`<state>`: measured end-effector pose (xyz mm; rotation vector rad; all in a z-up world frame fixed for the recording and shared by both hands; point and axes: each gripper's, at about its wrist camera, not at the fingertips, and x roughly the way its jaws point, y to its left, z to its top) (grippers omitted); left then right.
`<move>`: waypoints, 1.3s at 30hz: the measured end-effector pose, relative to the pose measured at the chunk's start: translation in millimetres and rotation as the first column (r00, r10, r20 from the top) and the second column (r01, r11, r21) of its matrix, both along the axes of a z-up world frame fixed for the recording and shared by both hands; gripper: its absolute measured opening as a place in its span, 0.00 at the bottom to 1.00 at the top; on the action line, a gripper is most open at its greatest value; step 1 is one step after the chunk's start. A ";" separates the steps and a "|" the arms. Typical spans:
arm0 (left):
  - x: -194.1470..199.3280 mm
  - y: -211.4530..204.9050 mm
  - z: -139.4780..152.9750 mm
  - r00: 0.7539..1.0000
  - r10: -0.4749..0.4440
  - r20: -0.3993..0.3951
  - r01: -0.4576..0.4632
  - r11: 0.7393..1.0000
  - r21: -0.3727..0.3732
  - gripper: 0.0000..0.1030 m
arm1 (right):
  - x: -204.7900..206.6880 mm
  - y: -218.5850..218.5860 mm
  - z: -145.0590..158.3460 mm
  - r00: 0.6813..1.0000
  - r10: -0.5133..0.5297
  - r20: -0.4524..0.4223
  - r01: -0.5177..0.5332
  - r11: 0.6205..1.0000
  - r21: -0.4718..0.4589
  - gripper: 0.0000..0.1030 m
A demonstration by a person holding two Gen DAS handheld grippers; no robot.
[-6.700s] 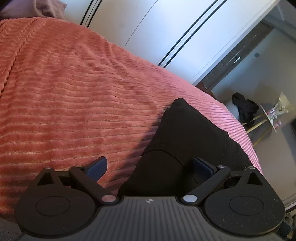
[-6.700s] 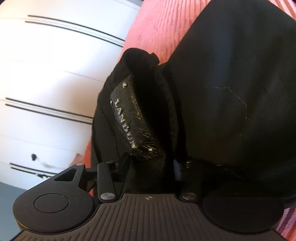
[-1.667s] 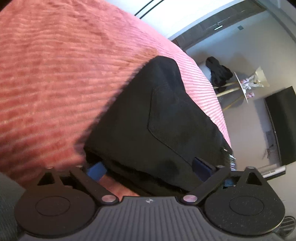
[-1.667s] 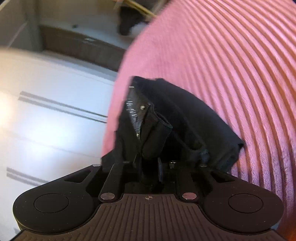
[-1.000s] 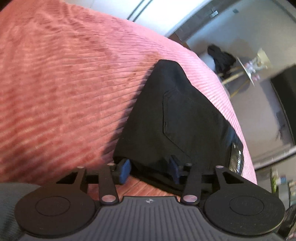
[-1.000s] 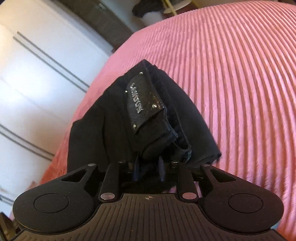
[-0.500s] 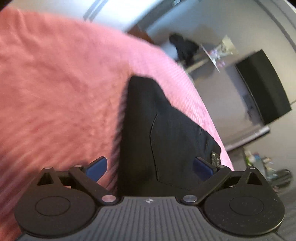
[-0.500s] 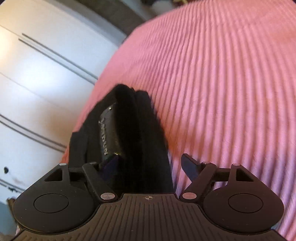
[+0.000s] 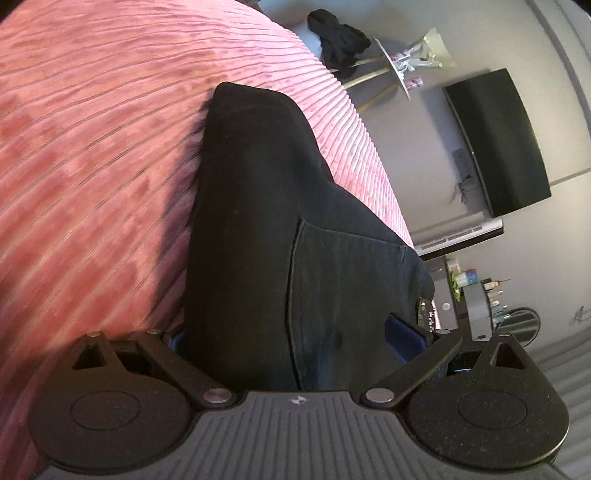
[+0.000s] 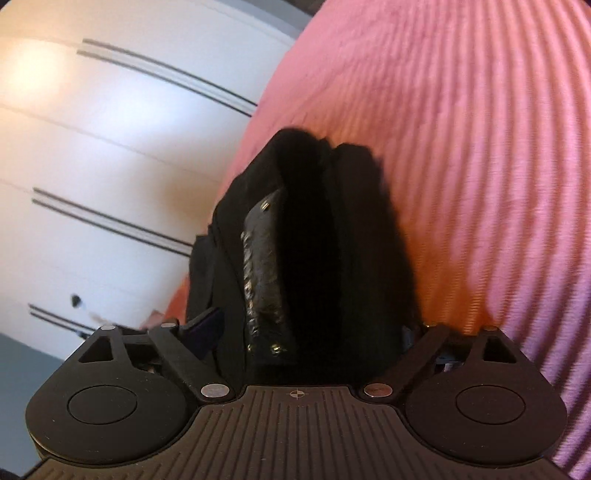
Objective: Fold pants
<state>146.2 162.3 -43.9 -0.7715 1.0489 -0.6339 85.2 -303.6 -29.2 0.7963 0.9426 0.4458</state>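
- While the folded black pants (image 9: 258,236) lie as a compact bundle on the pink ribbed bedspread (image 9: 92,147), both tools sit right up against them with their fingers spread wide.
- On the left wrist view, the left gripper (image 9: 288,338) is released: its two blue-padded fingers stand far apart, one at each side of the near end of the bundle, and the cloth fills the gap between them without being pinched.
- A back pocket (image 9: 343,288) with its stitched outline faces up on the top layer, and the bundle lies near the bedspread's right edge in this view, where the bed drops away to the room.
- Beyond that edge stand a dark television (image 9: 498,144), a small round side table (image 9: 399,66) and a heap of dark clothing (image 9: 338,35).
- On the right wrist view, the right gripper (image 10: 306,328) is likewise released, its fingers splayed to either side of the bundle's end.
- From here the stacked layers show edge-on, with the dark brand patch (image 10: 264,266) and its small rivets on the left face of the stack.
- This end of the bundle lies close to the bedspread's edge beside the white wardrobe doors (image 10: 110,147); the picture is somewhat blurred.
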 end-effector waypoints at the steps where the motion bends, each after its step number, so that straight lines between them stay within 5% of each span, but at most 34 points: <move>1: -0.4 -2.3 2.2 1.000 0.007 0.004 -0.007 1.000 0.009 0.96 | -2.9 6.1 3.6 1.000 -0.002 0.005 0.003 1.000 -0.022 0.91; 4: -0.8 -17.8 10.5 0.999 0.006 0.041 -0.009 0.997 0.071 0.96 | -4.5 24.5 13.5 1.000 -0.021 -0.005 0.020 0.988 -0.151 0.67; 8: -10.4 -25.6 23.2 0.997 0.029 0.077 -0.036 0.994 0.100 0.95 | -6.3 38.4 35.8 0.999 -0.028 0.028 0.032 0.984 -0.174 0.43; 12: -14.1 -24.4 43.1 0.992 0.060 0.107 -0.064 0.998 0.029 0.95 | 6.0 59.7 64.6 0.996 0.010 0.093 0.011 0.975 -0.221 0.39; 16: -11.1 -28.5 72.9 0.978 0.077 0.194 -0.093 0.993 0.077 0.93 | 20.8 65.3 89.2 0.989 0.002 0.150 0.028 0.979 -0.200 0.36; 23: -20.7 8.1 103.7 0.936 0.235 0.262 -0.247 0.969 0.014 0.93 | 64.9 77.6 115.1 0.978 0.049 0.203 -0.016 0.987 -0.162 0.42; 26: -17.7 21.4 85.9 0.934 0.323 0.155 -0.344 0.928 0.140 0.94 | 87.2 82.9 105.4 0.989 -0.030 0.142 0.062 0.972 -0.228 0.69; 29: -27.6 36.7 70.0 0.897 0.434 0.081 -0.436 0.842 0.318 0.94 | 82.2 83.8 101.6 0.978 -0.118 0.170 0.173 0.918 -0.357 0.68; 33: -48.1 35.4 88.9 0.841 0.474 0.259 -0.541 0.745 0.392 0.96 | 50.7 107.0 103.0 0.964 -0.015 0.265 0.132 0.894 -0.429 0.65; 39: 1.6 19.0 96.1 0.837 0.458 0.299 -0.547 0.705 0.451 0.96 | 22.1 160.6 87.0 0.950 0.079 0.304 0.075 0.883 -0.464 0.48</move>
